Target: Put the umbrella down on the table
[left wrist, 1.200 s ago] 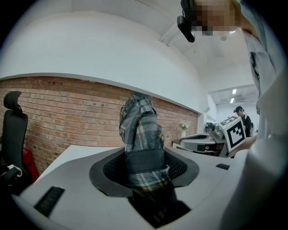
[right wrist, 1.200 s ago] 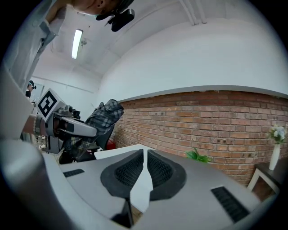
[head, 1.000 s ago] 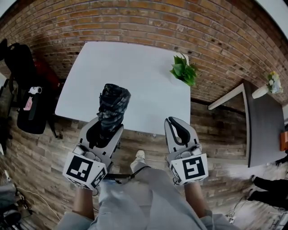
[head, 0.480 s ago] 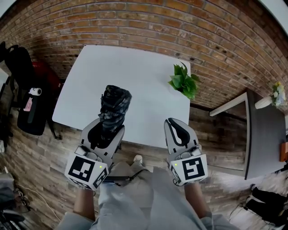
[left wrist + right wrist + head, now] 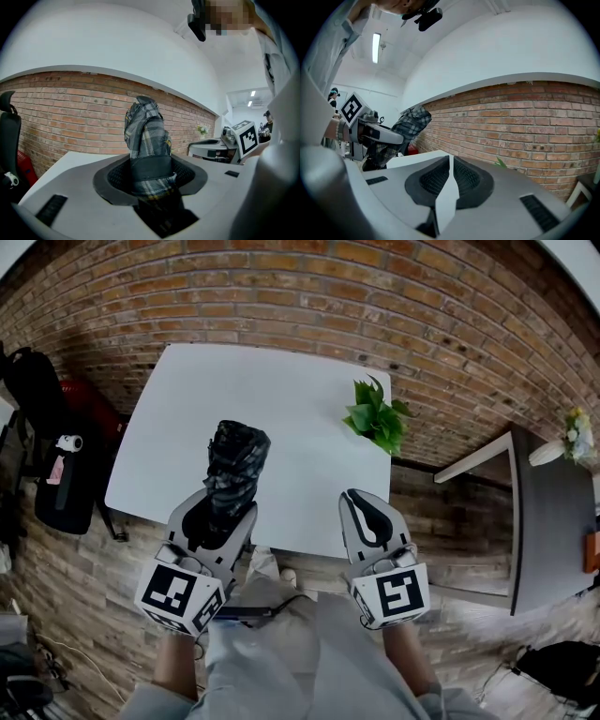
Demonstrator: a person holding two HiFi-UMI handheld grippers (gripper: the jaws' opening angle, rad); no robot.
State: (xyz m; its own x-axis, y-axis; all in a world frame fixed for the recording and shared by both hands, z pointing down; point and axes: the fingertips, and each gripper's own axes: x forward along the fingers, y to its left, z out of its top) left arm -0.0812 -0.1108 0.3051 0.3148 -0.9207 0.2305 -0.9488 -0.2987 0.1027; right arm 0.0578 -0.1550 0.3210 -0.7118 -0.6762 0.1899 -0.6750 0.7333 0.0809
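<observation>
A folded grey plaid umbrella (image 5: 235,463) sticks up and forward from my left gripper (image 5: 228,506), which is shut on its lower part. In the left gripper view the umbrella (image 5: 146,140) fills the gap between the black pads, strap band at the jaw mouth. It hangs over the near edge of the white table (image 5: 281,399). My right gripper (image 5: 362,495) is level with it to the right, shut with nothing in it, over the table's near right edge. The right gripper view shows the pads (image 5: 465,179) met at the tip, with the umbrella (image 5: 410,123) off to the left.
A small green plant (image 5: 377,414) stands at the table's far right corner. A brick wall runs behind the table. A black chair with a bag (image 5: 58,479) stands to the left, and a dark table (image 5: 553,512) to the right. The floor is wood planks.
Both grippers have moved forward, so the table's near edge now lies under them. The left gripper keeps hold of the umbrella and the right stays shut.
</observation>
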